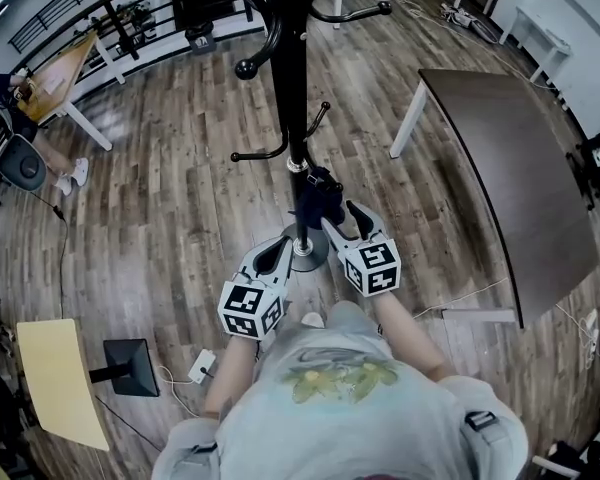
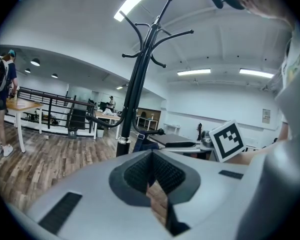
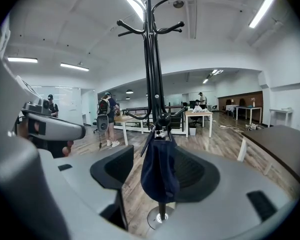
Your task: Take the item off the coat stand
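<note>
Navy cap (image 3: pixel 159 176) looks soft and light; pinch its hanging cloth. Fingers of the right gripper (image 1: pixel 342 218) stand wide, framing it untouched. The left gripper (image 2: pixel 151 159) has its fingers together, empty.

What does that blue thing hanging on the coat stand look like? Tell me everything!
The dark blue cap is soft cloth, hanging limp and folded from a low hook of the black coat stand, close against its pole above the round base. The right gripper has its open jaws on either side of it; neither pad presses it.
</note>
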The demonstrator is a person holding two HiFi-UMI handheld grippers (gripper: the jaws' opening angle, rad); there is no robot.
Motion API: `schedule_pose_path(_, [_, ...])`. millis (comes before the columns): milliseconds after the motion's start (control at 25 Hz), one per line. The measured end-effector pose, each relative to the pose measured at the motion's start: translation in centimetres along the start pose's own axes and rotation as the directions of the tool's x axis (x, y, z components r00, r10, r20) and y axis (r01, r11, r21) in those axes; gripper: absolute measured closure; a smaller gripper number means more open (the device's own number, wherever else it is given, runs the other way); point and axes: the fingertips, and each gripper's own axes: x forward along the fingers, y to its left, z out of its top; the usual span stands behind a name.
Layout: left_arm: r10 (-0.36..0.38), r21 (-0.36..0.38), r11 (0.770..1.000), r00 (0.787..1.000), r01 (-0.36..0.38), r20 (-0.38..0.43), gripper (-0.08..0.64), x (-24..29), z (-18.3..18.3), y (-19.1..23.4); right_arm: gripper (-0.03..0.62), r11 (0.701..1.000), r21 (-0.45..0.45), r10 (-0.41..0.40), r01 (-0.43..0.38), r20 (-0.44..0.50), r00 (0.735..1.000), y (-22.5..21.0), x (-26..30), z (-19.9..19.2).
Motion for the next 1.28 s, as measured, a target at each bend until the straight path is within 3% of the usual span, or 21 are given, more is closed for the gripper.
schedule_pose_path(1000, [0.022, -0.020, 1.000, 1.000, -0.023, -0.015, 0.545, 0.5, -0.2, 1.5, 0.350, 1.000, 0.027, -0.014, 0.017, -0.110, 0.994, -1.2, 4.8, -2.6])
schedule_pose_path(1160, [0.023, -0.033, 0.999, 1.000, -0.023, -0.009, 0.545, 0.5, -0.2, 1.6, 0.378, 1.000, 0.024, -0.015, 0.018, -0.124, 0.992, -1.4, 5.0, -3.0])
schedule_pose_path(1280, [0.027, -0.034, 0.999, 1.000, -0.027, -0.007, 0.545, 0.3, -0.3, 1.7, 0.456, 1.000, 0.019, -0.013, 0.015, -0.134, 0.991, -1.3, 5.0, -3.3])
